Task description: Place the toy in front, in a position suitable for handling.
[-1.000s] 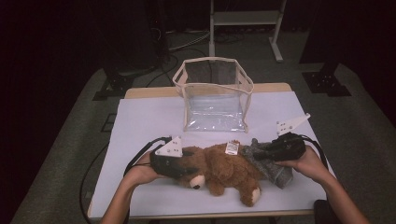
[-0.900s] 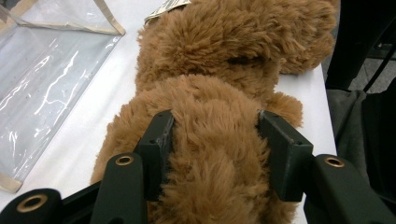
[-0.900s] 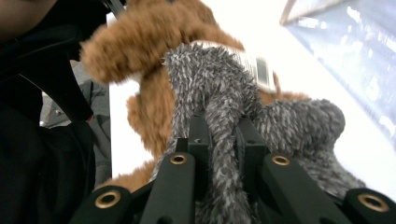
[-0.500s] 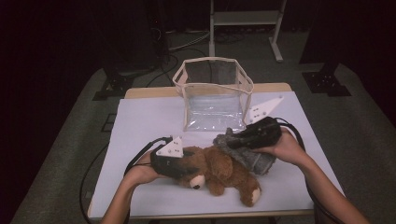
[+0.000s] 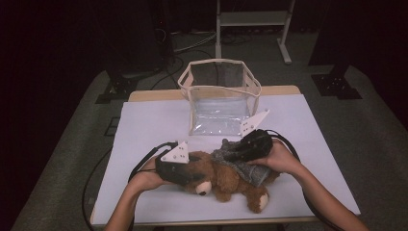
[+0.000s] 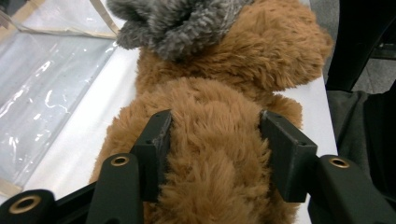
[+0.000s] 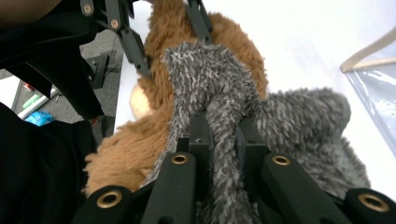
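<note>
at the left of the high view, the left claw point(image 5: 185, 174) is seen set over the head end of the brown teddy bear point(image 5: 226, 180), which lies on its side on the white tabletop point(image 5: 144, 125), near the front edge. in the left gripper view the jaws stand on either side of the bear's plush, pressed into the fur, and they have just been opening a little with the bear between them; the hand is in the same place as a second ago. further right, a grey fuzzy garment point(image 5: 240, 163) is draped over the bear's body. a fold of it is pinched tight between the nearly closed jaws of the right claw point(image 5: 230, 155). compared with a second ago, this claw has been carried from the right side of the tabletop leftward, toward the middle, and the grey cloth has been drawn further over the bear. behind them, a clear plastic bag point(image 5: 219, 96) stands open and upright, apart from the bear.
</note>
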